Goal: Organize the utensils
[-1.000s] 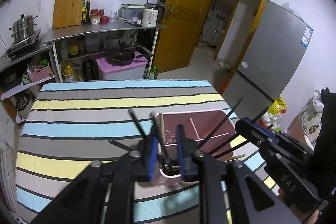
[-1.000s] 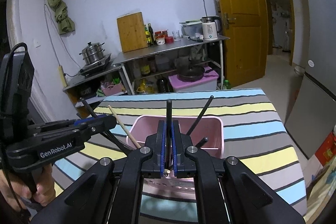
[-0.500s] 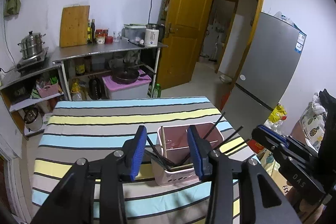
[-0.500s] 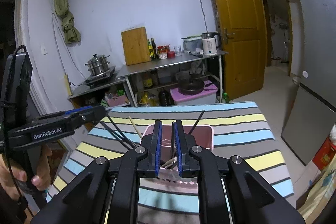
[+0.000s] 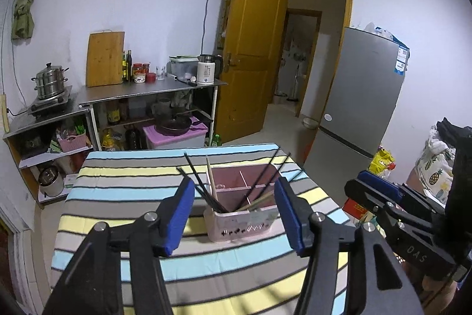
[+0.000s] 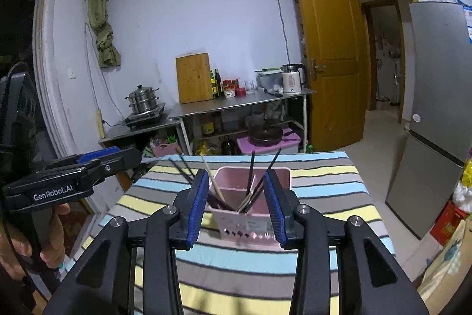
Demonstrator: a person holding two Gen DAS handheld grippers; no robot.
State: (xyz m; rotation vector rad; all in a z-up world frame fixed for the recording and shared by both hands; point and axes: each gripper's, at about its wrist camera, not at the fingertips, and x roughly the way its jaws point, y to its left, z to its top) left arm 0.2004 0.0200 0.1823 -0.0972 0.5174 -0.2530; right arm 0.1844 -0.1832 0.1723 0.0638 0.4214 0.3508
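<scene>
Left wrist view: our left gripper (image 5: 234, 216) hangs with jaws opening, nothing between them; the pink utensil holder (image 5: 242, 222), chopsticks (image 5: 203, 188) leaning toward 11 o'clock, stands on the striped table (image 5: 118, 197).

Right wrist view: our right gripper (image 6: 237, 205) likewise spreads empty-jawed; the holder sits at 12 o'clock.

Your left gripper (image 5: 234, 213) hid the side walls of the pink utensil holder (image 5: 242, 223), and your right gripper (image 6: 237, 198) did likewise in its own view. The chopsticks (image 6: 250, 182) sank out of sight inside it, so their count was unclear. The striped table (image 5: 118, 197) ran off the bottom edge behind the arms.
</scene>
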